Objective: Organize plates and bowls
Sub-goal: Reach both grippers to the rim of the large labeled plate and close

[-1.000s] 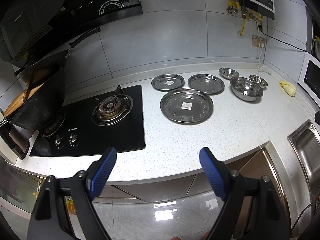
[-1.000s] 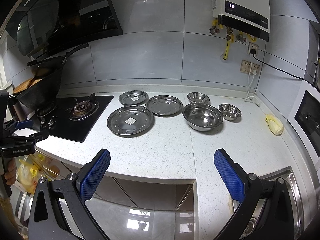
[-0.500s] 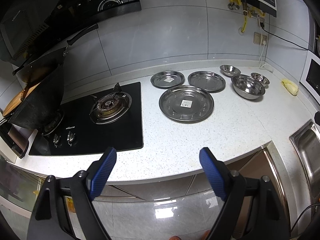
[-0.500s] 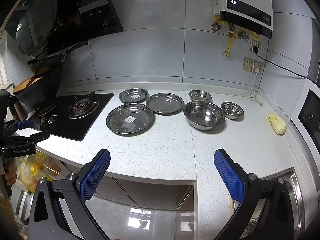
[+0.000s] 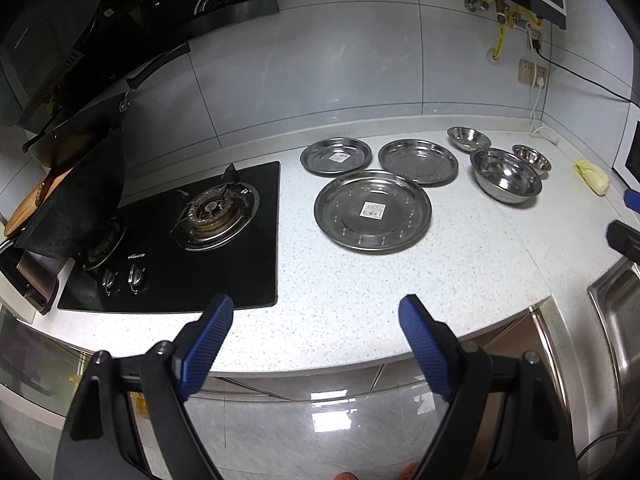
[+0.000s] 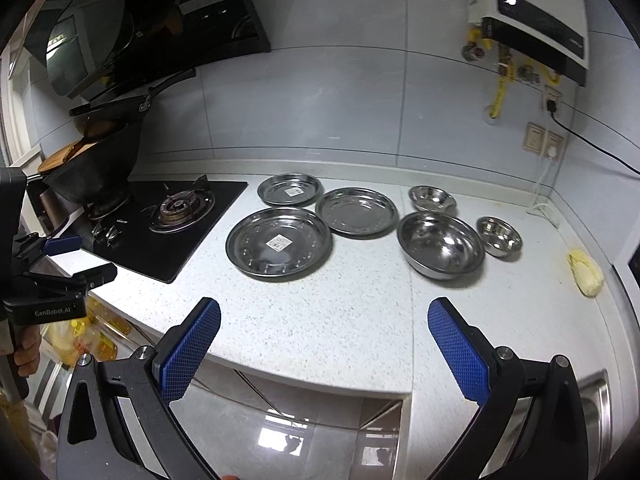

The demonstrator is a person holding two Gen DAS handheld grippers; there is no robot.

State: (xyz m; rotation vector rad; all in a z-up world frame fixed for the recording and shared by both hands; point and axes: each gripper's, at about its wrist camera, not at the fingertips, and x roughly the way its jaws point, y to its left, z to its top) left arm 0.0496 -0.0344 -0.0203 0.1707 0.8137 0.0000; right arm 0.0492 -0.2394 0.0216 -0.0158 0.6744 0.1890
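Note:
Three steel plates lie on the white counter: a large plate (image 5: 373, 212) (image 6: 279, 242) in front, a small plate (image 5: 336, 157) (image 6: 290, 190) behind it, a medium plate (image 5: 418, 161) (image 6: 357, 211) to the right. Right of them stand a large bowl (image 5: 506, 175) (image 6: 441, 245) and two small bowls (image 5: 468, 137) (image 6: 432, 199), (image 5: 531, 157) (image 6: 499, 236). My left gripper (image 5: 316, 324) hangs open over the counter's front edge, short of the large plate. My right gripper (image 6: 324, 328) is open too, empty, in front of the plates and bowls.
A black gas hob (image 5: 192, 236) (image 6: 168, 224) with a dark wok (image 5: 80, 204) fills the left side. A yellow sponge-like lump (image 5: 594, 176) (image 6: 585, 272) lies at the far right. A steel sink (image 5: 618, 320) is at the right. A water heater (image 6: 532, 28) hangs on the wall.
Both grippers have moved forward and lower toward the counter, so the plates and bowls look a little nearer. Nothing on the counter has moved; both stay open.

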